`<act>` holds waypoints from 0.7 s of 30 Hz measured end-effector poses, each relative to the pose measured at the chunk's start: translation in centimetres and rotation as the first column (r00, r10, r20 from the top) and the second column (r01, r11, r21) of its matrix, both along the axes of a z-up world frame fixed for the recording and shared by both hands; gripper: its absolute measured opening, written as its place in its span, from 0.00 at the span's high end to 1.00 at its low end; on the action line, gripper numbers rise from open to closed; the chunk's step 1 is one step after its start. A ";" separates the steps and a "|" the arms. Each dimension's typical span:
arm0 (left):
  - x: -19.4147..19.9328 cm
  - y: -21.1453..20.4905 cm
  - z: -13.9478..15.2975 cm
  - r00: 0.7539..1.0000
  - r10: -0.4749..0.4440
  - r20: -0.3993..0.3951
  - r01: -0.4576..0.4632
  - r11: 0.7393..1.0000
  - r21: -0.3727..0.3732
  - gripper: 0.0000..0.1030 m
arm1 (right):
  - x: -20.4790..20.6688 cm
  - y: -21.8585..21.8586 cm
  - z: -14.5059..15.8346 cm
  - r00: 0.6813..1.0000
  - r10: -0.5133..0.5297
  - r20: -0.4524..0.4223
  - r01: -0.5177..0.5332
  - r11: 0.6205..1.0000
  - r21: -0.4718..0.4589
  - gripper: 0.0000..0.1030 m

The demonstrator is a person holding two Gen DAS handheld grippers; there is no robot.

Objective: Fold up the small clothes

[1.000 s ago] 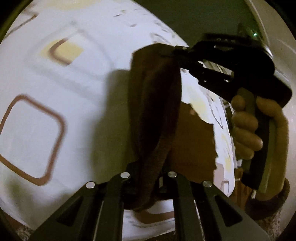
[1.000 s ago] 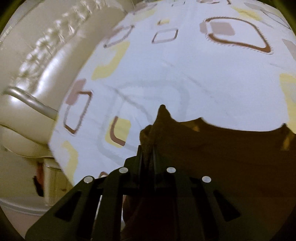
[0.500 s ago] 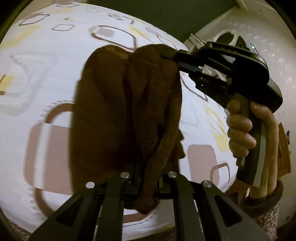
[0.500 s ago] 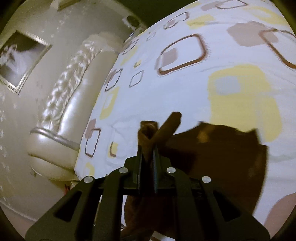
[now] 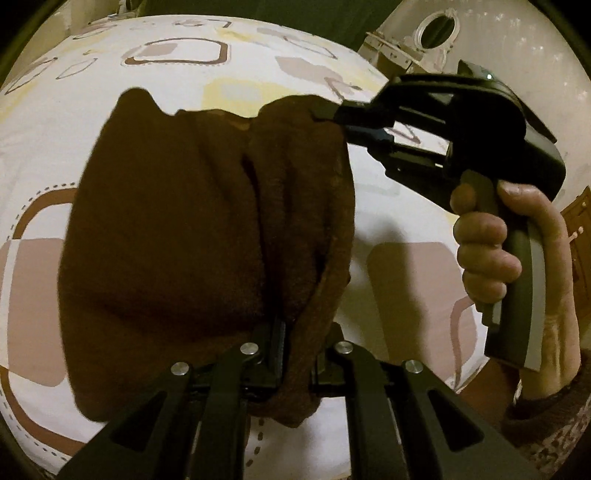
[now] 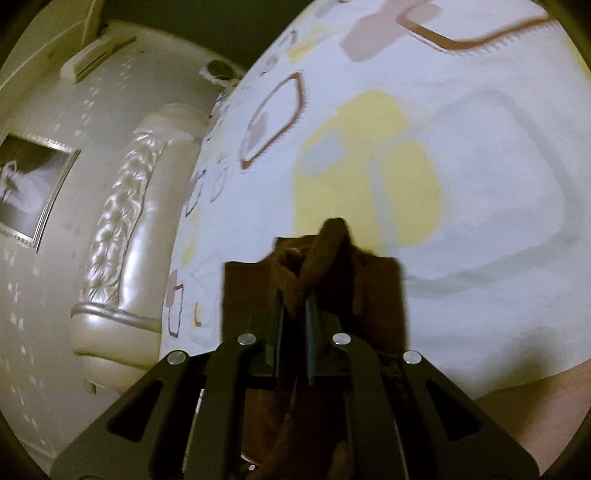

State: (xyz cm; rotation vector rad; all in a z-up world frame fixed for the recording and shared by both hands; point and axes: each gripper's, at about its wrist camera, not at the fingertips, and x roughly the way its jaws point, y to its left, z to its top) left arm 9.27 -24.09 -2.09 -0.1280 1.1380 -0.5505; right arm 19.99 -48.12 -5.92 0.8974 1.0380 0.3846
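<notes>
A dark brown cloth [image 5: 177, 229] hangs stretched between my two grippers above the bed. My left gripper [image 5: 295, 339] is shut on one bunched edge of it at the bottom of the left wrist view. My right gripper [image 5: 325, 112] is shut on the far edge of the cloth, held by a hand at the right. In the right wrist view the right gripper [image 6: 294, 306] pinches a bunched brown fold [image 6: 317, 258], and more cloth hangs below the fingers.
A white bedsheet [image 5: 388, 221] with brown, beige and yellow rounded squares lies under the cloth. A cream tufted headboard [image 6: 122, 229] and a framed picture [image 6: 29, 195] are on the left in the right wrist view. A round mirror [image 5: 437, 33] stands at the far right.
Both grippers have lifted and tilted with the cloth. The cloth has spread wider to the left and hangs more open. The right wrist view has swung up toward the headboard.
</notes>
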 end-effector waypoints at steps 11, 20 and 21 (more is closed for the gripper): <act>-0.4 -1.6 -0.9 0.999 -0.001 0.044 -0.002 0.997 0.076 0.90 | -0.6 -1.8 -4.4 0.997 -0.054 -0.060 0.057 0.998 0.039 0.91; -1.2 -2.5 -1.0 0.998 -0.006 0.062 -0.001 0.995 0.102 0.90 | -0.8 -2.4 -5.3 0.995 -0.072 -0.066 0.076 0.996 0.056 0.88; -1.3 -2.5 -1.0 0.998 -0.007 0.063 0.000 0.995 0.104 0.90 | -0.9 -2.5 -5.3 0.994 -0.080 -0.069 0.084 0.995 0.058 0.86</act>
